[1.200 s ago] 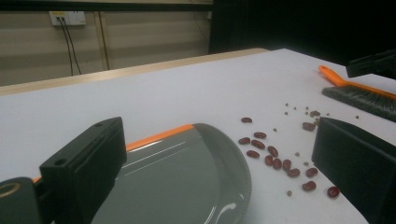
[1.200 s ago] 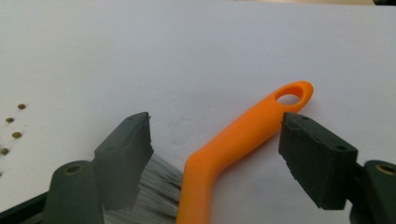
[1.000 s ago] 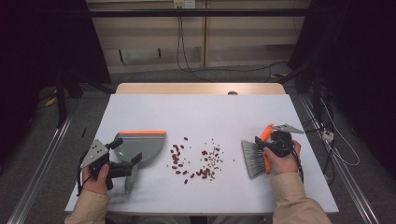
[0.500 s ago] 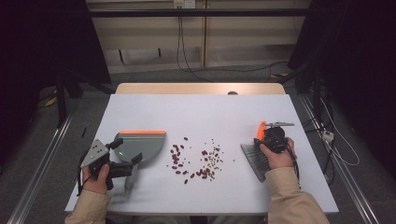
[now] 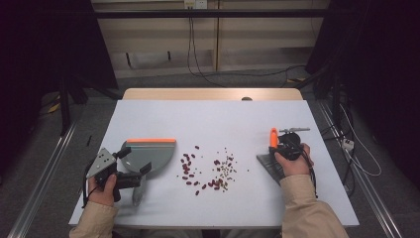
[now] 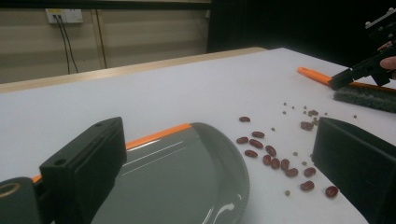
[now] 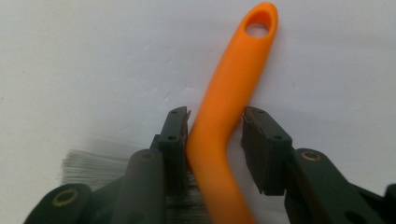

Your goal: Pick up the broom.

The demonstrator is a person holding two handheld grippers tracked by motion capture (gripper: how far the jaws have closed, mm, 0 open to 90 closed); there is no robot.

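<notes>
A grey dustpan [image 5: 154, 154] [image 6: 177, 182] with an orange rim lies at the table's left. My left gripper [image 5: 134, 159] [image 6: 219, 135] hovers over its near end, jaws wide apart and pressing on nothing. Red beans and small seeds [image 5: 208, 171] [image 6: 275, 161] are scattered mid-table. At the right lies a brush with grey bristles [image 5: 265, 163] [image 7: 93, 163] and an orange handle [image 5: 273, 135] [image 7: 224, 112]. My right gripper [image 5: 275, 147] [image 7: 215, 119] points down at that handle; its jaws have just been closing, and both pads now meet the handle's sides.
The white tabletop [image 5: 213, 119] ends in a wooden strip at the far edge. Cables trail off the table's right side [image 5: 346, 148]. Dark floor and rails flank the table. The left gripper view shows the right gripper [image 6: 348, 77] above the brush [image 6: 369, 98].
My right hand has turned over the brush and brought its jaws in around the orange handle. The left hand, dustpan and beans have stayed put.
</notes>
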